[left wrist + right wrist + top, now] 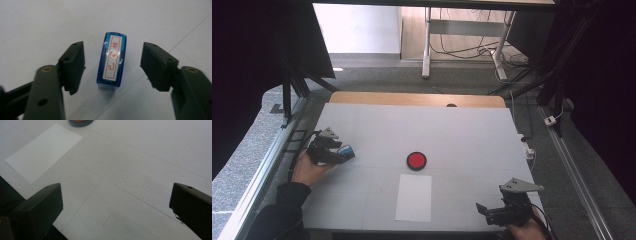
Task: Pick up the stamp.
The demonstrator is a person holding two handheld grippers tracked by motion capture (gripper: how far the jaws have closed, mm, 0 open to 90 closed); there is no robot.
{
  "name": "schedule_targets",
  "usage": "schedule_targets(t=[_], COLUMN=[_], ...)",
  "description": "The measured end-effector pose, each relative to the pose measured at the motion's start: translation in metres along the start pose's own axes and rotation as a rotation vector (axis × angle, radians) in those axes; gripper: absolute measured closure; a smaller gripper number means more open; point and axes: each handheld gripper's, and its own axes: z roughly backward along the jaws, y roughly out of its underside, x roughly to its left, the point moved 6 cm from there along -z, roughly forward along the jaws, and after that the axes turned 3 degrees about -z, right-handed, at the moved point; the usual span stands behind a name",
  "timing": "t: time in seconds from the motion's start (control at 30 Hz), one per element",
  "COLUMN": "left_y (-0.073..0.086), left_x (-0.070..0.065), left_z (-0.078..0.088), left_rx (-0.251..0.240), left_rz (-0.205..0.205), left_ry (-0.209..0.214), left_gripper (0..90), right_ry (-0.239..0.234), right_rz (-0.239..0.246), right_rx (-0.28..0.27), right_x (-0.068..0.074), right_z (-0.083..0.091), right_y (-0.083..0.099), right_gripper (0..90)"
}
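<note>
Your left claw [112, 66] stands half-open around the blue stamp [112, 62] lying on the worktop [50, 22], pads not touching yet, so you are at the grasp: next squeeze evenly on both long sides.

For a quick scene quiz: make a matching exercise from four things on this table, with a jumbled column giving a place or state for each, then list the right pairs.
Things
1. stamp
2. ink pad
3. sheet of paper
4. right hand-held gripper

Places or states
A. round, red inside a black rim, mid-table
B. jaws wide apart, nothing between them
C. blue, between the left hand-held gripper's jaws, not yet touched
D. white, flat, just nearer than the red disc

Pairs: 1-C, 2-A, 3-D, 4-B
</note>
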Motion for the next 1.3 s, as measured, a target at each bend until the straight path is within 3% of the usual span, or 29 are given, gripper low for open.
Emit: schedule_targets(t=[0.13, 0.3, 0.47, 0.6, 0.83, 1.3], left_y=[-0.001, -0.001, -0.002, -0.002, -0.003, -0.007], left_x=[0.002, 0.002, 0.001, 0.001, 0.0, -0.008], left_z=[0.0, 0.001, 0.002, 0.003, 0.01, 0.018], left_rx=[0.009, 0.014, 0.02, 0.026, -0.011, -0.033], left_rz=[-0.002, -0.01, -0.01, 0.013, 0.072, 0.04], left_ry=[-0.001, 0.006, 0.002, 0.003, 0.026, 0.015], left_gripper=[48.2, 69.9, 70.9, 71.0, 71.0, 70.9], right_ry=[-0.001, -0.001, -0.003, -0.005, -0.005, -0.01], right_rz=[0.002, 0.003, 0.004, 0.003, 0.004, 0.005], right_rx=[0.001, 0.002, 0.003, 0.003, 0.002, 0.001], right_x=[0.0, 0.0, 0.0, 0.0, 0.0, 0.0], right_z=[0.0, 0.0, 0.0, 0.0, 0.0, 0.0], right_y=[0.0, 0.0, 0.0, 0.0, 0.0, 0.0], right_gripper=[0.0, 0.0, 0.0, 0.0, 0.0, 0.0])
